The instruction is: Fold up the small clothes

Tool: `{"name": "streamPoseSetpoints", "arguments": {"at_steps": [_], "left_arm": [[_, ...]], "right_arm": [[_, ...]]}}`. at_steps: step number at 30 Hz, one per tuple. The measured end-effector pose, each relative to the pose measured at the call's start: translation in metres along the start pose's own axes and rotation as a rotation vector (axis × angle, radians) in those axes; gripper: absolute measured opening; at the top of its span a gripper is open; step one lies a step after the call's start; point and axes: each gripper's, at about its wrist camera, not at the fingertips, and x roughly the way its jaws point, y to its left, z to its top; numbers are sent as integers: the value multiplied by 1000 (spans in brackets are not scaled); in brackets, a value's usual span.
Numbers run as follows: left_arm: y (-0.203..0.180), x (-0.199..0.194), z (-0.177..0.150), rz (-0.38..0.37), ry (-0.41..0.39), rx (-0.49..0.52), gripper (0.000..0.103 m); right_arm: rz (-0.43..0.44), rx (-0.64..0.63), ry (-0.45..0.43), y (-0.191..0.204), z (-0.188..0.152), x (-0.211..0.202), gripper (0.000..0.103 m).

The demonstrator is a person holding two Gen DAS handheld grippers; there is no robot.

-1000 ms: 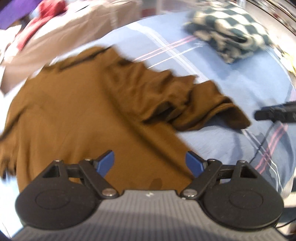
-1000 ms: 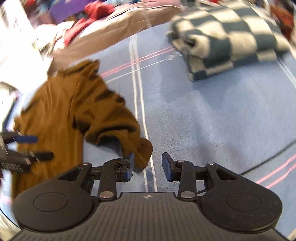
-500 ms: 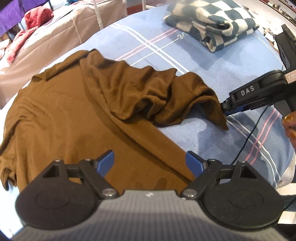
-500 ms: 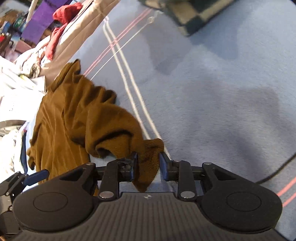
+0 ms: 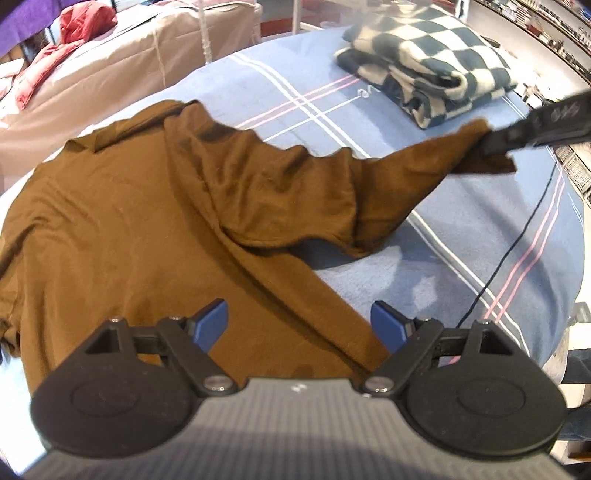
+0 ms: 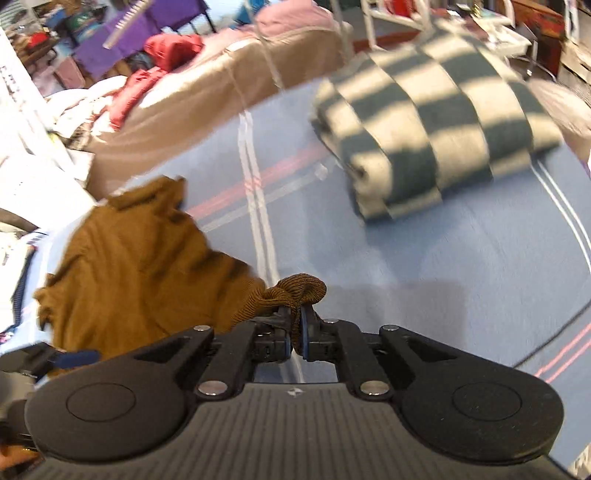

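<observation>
A brown long-sleeved shirt (image 5: 140, 221) lies spread on a blue blanket (image 5: 461, 251). My left gripper (image 5: 299, 325) is open and empty, hovering over the shirt's lower body. My right gripper (image 6: 294, 334) is shut on the cuff of the shirt's sleeve (image 6: 295, 293) and holds it lifted off the blanket. In the left wrist view the right gripper (image 5: 491, 142) shows at the far right, with the sleeve (image 5: 406, 173) stretched out toward it. The shirt body (image 6: 140, 273) lies to the left in the right wrist view.
A folded checkered blanket (image 5: 428, 81) lies at the back right of the bed, also large in the right wrist view (image 6: 436, 125). A beige covered surface (image 5: 129, 70) with red clothes (image 5: 81, 26) stands behind. A black cable (image 5: 517, 240) runs across the blanket's right side.
My right gripper closed on the sleeve cuff and pulled it up and to the right, stretching the sleeve out. The left gripper stayed open over the shirt body.
</observation>
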Motion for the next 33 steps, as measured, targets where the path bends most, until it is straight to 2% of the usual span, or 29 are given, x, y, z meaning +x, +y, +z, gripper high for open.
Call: {"name": "streamPoseSetpoints", "arguments": {"at_steps": [2,7,9,12,14,15,16,18,22,26,27,28,30,31,33], "left_arm": [[7,-2,-1,7,-3,0,85],[33,-12,-7,-21,-19,-68,85],[47,-14,-13,5,-5,-92,85],[76,-21,-26,55,9,-161,85],[95,-26,-36,90,17,-211,85],[105,-29,-42,107,25,-235,85],[113,-30,-46,117,35,-253,85],[127,-30,-54,119,47,-284,85],[138,-22,-60,9,41,-375,87],[130,1,-56,-136,23,-436,85],[130,8,-54,-186,18,-469,81],[128,13,-56,-204,13,-488,77],[124,22,-57,-165,27,-498,70],[124,26,-58,-157,33,-513,63],[127,29,-61,-203,19,-571,53]], "right_arm": [[1,-37,9,16,5,2,9],[112,-47,116,63,-12,31,10],[161,-75,149,90,-25,46,10],[281,-91,184,130,-43,66,11],[339,-133,207,156,-55,84,17],[359,-151,209,165,-59,90,31],[360,-157,208,171,-63,96,50],[303,-173,231,180,-68,104,68],[274,-212,219,170,-75,85,67],[189,-216,226,141,-80,67,68],[171,-216,230,136,-80,65,67],[152,-214,230,130,-80,62,67],[122,-197,226,122,-84,58,67],[115,-188,226,118,-85,55,67],[107,-173,215,112,-90,51,67]]}}
